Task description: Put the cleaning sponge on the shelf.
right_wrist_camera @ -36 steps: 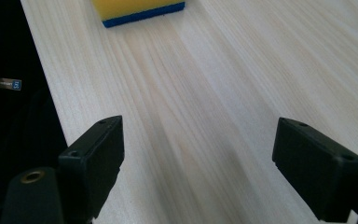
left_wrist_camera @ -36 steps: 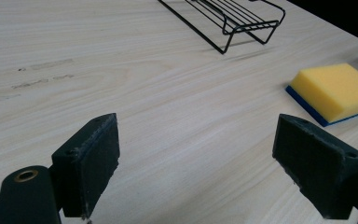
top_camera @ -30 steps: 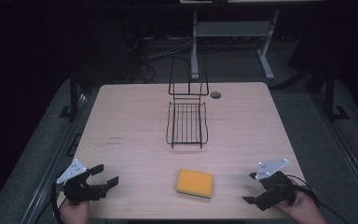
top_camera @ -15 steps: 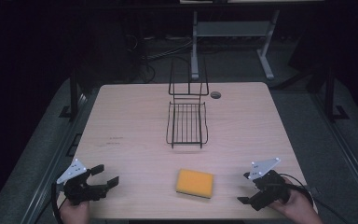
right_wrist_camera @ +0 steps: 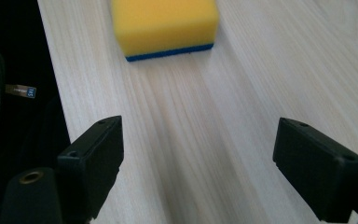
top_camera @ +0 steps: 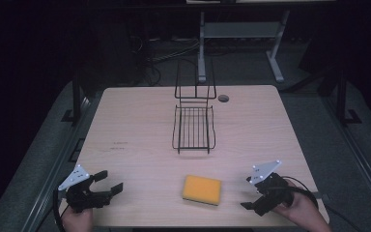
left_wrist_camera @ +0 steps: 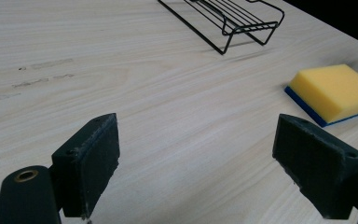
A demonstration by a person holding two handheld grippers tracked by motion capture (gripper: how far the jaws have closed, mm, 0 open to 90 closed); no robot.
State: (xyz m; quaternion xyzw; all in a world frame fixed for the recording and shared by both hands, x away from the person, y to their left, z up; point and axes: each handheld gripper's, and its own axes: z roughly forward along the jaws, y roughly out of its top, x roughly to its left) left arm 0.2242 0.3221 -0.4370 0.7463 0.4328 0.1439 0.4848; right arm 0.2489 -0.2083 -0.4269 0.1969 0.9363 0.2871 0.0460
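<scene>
The right gripper (top_camera: 249,203) is held low at the table's (top_camera: 140,125) near right edge, gripped by the person's right hand (top_camera: 300,211), jaws spread wide apart and empty, aimed left toward the sponge (top_camera: 202,189). In the right gripper view, the sponge (right_wrist_camera: 164,25) is seen straight ahead between the open jaws, well short of contact. The left gripper (top_camera: 110,185) is held at the near left corner by the left hand (top_camera: 76,220), jaws likewise apart with nothing between them, pointed right; in its view the sponge (left_wrist_camera: 334,92) is seen off to the right.

The sponge, yellow with a blue underside, is lying flat near the front edge, between the two grippers. The wire rack (top_camera: 193,126) is standing farther back at centre.

Compared with a second ago, the right gripper has been shifted leftward and turned toward the sponge; the left gripper, sponge and rack are unchanged.
</scene>
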